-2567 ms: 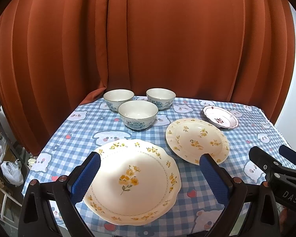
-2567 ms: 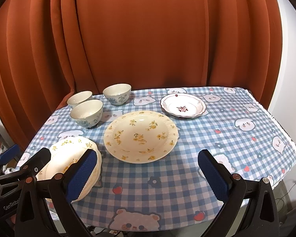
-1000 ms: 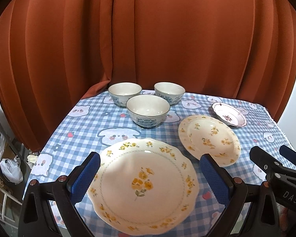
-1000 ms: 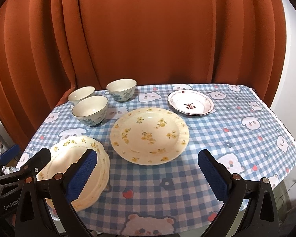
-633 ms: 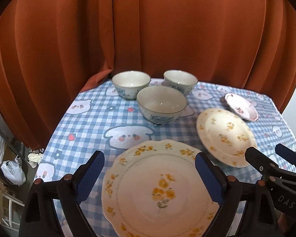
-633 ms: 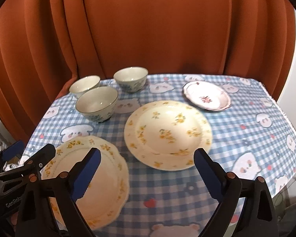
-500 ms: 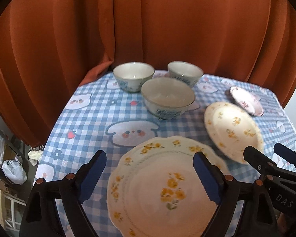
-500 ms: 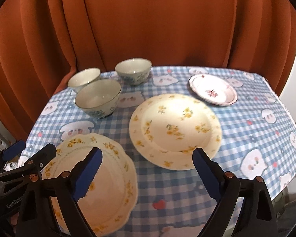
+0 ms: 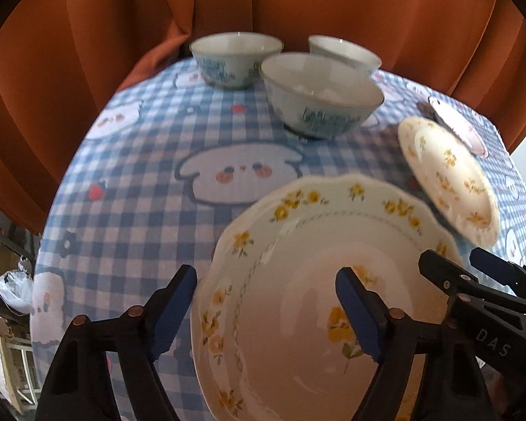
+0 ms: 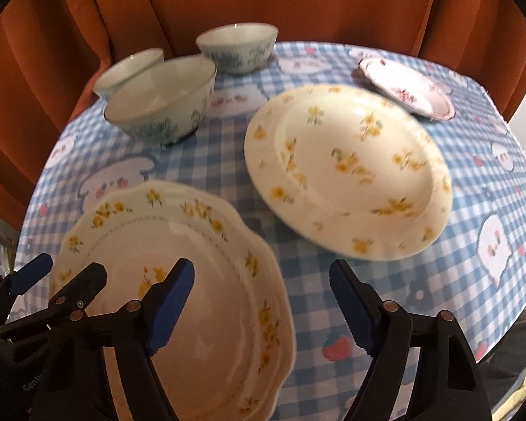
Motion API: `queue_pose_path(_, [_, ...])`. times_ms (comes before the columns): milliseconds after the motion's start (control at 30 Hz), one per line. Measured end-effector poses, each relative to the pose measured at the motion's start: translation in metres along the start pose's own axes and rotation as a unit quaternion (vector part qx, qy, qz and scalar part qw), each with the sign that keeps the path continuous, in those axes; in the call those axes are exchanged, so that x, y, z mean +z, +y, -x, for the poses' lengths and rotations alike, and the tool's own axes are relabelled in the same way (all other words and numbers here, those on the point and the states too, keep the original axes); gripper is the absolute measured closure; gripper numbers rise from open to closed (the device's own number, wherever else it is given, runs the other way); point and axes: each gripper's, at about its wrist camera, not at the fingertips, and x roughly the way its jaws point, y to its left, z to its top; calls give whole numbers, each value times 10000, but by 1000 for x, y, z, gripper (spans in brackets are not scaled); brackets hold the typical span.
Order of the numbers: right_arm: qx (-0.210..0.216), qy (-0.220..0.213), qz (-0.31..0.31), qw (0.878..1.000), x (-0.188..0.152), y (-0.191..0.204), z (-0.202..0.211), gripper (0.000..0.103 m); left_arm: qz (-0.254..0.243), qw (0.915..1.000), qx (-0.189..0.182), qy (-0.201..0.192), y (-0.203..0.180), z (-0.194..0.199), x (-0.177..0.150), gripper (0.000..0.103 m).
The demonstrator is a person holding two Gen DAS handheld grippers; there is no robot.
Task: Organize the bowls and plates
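Both grippers, the left gripper point(image 9: 265, 296) and right gripper point(image 10: 261, 289), are closing but empty, straddling opposite rims of the scalloped plate point(image 9: 298, 280) at six o'clock, probably to lift it.

The left gripper point(image 9: 266, 305) tilts steeply downward, its two blue-padded fingers point(image 9: 357, 312) spread apart and closing, with nothing pressed between the pads. The right gripper point(image 10: 261, 303) is pitched down just as steeply at its side, its blue fingers point(image 10: 170, 301) also apart and closing on nothing. Each shows at the edge of the other's view: the right gripper's black tips at the lower right of the left view, the left one's at the lower left of the right view.
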Motion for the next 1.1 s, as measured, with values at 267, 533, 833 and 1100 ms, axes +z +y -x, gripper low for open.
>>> queue_pose_path(267, [-33,362,-70,9993,-9,8,-18,30,31,9994,-125,312,9,-15,-9,29])
queue_pose_path(533, [-2,497,-81,9987,-15,17,-23,33,-70,9992,-225,318,9,-19,-8,31])
queue_pose_path(833, [-57,587,-118,9982,-14,20,-21,33,-10,9986,-303,424,14,-21,-3,32])
queue_pose_path(1100, [-165,519,-73,9985,-5,14,-4,33,-98,9984,-434,352,0,-5,3,32])
